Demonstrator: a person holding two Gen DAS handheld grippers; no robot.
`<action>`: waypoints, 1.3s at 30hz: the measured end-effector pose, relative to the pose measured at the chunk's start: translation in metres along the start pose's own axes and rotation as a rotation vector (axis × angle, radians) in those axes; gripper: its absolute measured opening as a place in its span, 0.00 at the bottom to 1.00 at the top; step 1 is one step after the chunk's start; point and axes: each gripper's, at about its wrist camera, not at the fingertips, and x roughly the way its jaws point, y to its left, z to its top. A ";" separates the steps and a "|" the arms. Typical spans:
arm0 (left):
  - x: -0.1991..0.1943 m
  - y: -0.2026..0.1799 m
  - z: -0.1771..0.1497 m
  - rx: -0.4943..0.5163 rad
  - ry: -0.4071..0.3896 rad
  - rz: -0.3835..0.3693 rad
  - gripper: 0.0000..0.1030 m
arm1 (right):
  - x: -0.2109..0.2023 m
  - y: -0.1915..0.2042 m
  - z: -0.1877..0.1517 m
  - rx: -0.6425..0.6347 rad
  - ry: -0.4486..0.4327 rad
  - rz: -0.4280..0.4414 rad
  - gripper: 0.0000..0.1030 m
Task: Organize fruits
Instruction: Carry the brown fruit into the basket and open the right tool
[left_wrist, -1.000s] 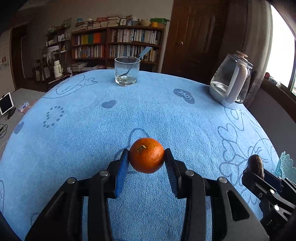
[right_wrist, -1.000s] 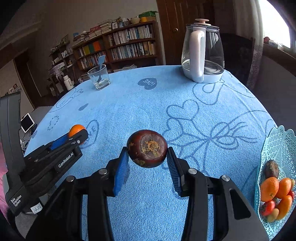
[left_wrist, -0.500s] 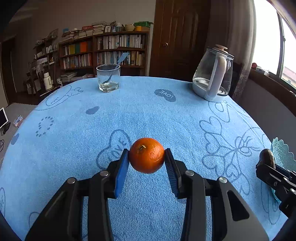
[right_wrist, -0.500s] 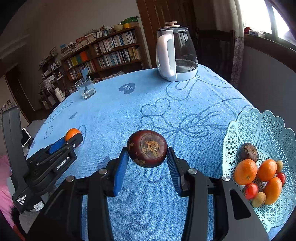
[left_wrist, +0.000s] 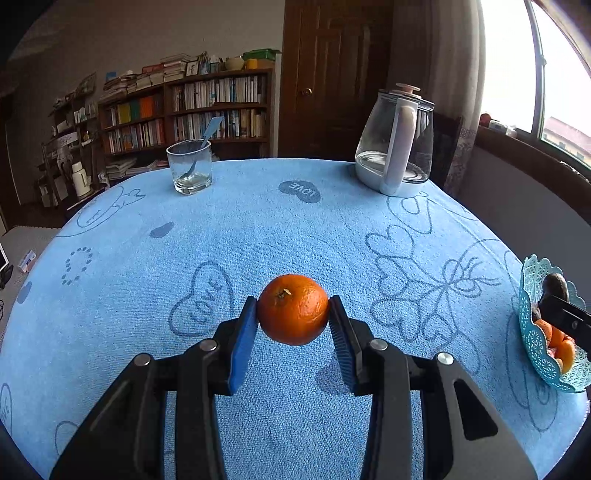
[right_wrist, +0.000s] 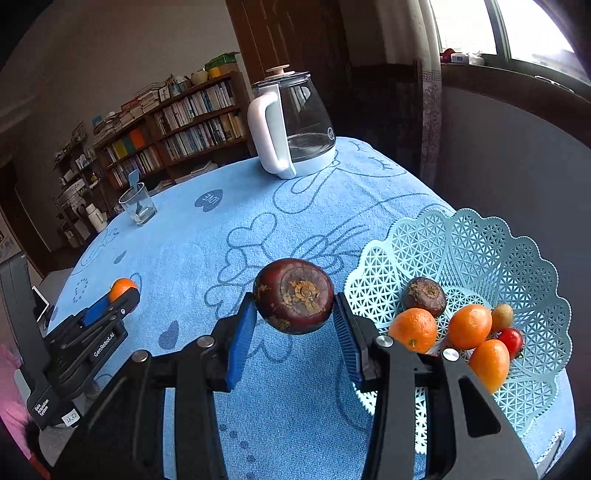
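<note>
In the left wrist view, the left gripper (left_wrist: 293, 317) is clenched on an orange (left_wrist: 293, 309) at centre frame, lifted clear of the blue tablecloth (left_wrist: 258, 229), with its shadow on the cloth below. The blue pads (left_wrist: 243, 347) press on its two sides about the widest part, the stem end facing up and towards the camera. The orange looks light and firm, with a slightly giving, dimpled rind that should hold well against ribbed pads. Harder squeezing would probably bruise it. The basket (left_wrist: 532, 332) shows at the right edge, with the other tool's finger across it. A glass (left_wrist: 189, 170) with a spoon stands at upper left and a kettle (left_wrist: 397, 155) at upper right, both well apart from the fruit.

In the right wrist view, the right gripper (right_wrist: 294, 317) grasps a mangosteen (right_wrist: 294, 295) at centre frame, held by its sides, its flat rosette end turned to the camera. Its shell seems hard and smooth, heavier than the orange and likelier to slip, so a hold across the middle suits it. It hangs just beside the near rim of the lattice basket (right_wrist: 480, 243), which fills the right of the frame. The basket already holds another mangosteen (right_wrist: 424, 295), several oranges (right_wrist: 469, 325) and smaller fruits. The left gripper (right_wrist: 123, 295) with its orange sits at lower left.
</note>
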 end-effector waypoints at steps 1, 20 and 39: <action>0.000 -0.001 0.000 0.003 0.001 -0.002 0.38 | -0.002 -0.004 0.000 0.006 -0.002 -0.005 0.43; -0.002 -0.022 -0.008 0.069 0.012 -0.037 0.38 | -0.041 -0.105 -0.012 0.185 -0.035 -0.148 0.43; 0.002 -0.032 -0.015 0.122 0.019 -0.014 0.39 | -0.018 -0.157 -0.009 0.290 0.020 -0.136 0.43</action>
